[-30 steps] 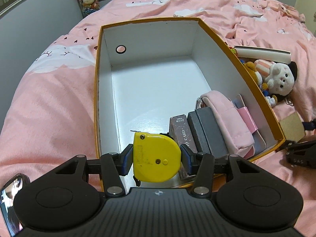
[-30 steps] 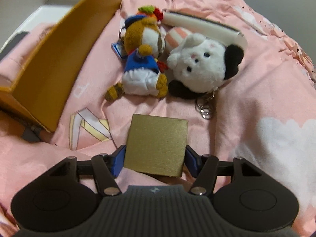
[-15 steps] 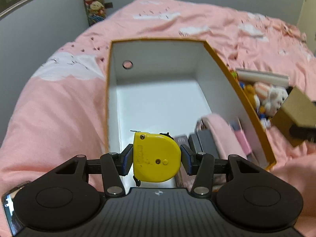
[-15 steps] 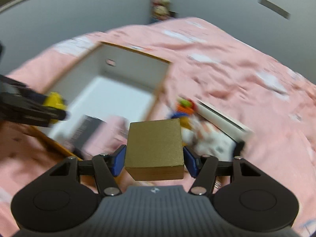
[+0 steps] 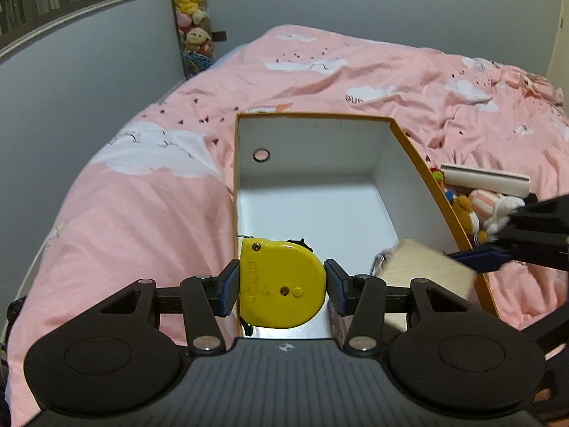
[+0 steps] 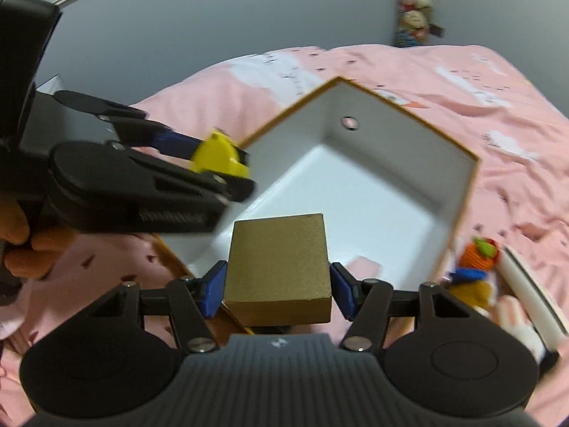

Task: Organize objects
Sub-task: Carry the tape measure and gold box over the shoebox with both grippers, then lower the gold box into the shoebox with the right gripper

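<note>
An open box with orange outside and white inside [image 5: 384, 192] [image 6: 458, 192] lies on the pink bed. My left gripper [image 5: 282, 286] is shut on a yellow tape measure [image 5: 281, 284], held above the box's near left corner; it also shows in the right wrist view [image 6: 217, 156]. My right gripper [image 6: 277, 283] is shut on a small gold box [image 6: 279, 267], held above the box's near right part; the gold box shows blurred in the left wrist view [image 5: 423, 277]. The items at the box's near end are mostly hidden.
Small plush toys [image 5: 466, 210] [image 6: 473, 270] and a white flat case [image 5: 485, 179] lie on the pink duvet [image 5: 142, 213] right of the box. A column of plush toys [image 5: 190, 14] hangs on the grey wall behind the bed.
Both grippers have risen and pulled back. My right gripper lifted the gold box off the duvet and swung it left, over the open box. The tape measure stays gripped.
</note>
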A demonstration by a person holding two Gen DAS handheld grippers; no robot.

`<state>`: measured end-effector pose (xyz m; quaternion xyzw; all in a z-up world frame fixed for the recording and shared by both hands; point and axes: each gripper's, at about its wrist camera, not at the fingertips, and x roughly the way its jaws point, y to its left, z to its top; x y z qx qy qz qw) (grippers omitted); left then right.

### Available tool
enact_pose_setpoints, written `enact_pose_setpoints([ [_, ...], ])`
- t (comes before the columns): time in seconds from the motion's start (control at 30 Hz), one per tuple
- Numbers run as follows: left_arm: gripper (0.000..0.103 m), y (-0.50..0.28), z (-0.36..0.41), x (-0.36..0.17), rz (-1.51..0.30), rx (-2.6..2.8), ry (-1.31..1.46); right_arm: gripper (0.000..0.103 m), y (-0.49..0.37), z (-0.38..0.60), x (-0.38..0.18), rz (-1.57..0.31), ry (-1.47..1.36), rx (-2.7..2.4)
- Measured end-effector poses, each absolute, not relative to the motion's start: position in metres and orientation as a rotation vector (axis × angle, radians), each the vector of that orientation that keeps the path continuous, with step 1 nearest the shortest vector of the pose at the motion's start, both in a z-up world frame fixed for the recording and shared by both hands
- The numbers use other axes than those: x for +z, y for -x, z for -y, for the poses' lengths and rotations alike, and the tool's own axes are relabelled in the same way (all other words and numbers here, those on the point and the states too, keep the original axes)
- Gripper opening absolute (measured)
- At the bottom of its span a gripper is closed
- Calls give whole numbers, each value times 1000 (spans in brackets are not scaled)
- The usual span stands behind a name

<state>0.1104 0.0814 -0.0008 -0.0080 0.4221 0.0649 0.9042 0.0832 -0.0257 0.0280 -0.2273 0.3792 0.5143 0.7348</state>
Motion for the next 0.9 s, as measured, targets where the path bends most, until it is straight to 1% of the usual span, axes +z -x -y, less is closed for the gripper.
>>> enact_pose_setpoints([
  [0.27, 57, -114, -77, -12, -905, 104, -34, 62, -82, 8, 19, -822, 552, 1209],
  [0.6, 56, -122, -96, -15, -964, 42, 55, 61, -91, -15, -2, -840, 573, 1327],
  [0.9, 57, -133, -116, -14, -1021, -22, 150, 61, -88, -24, 0, -812, 624, 1400],
])
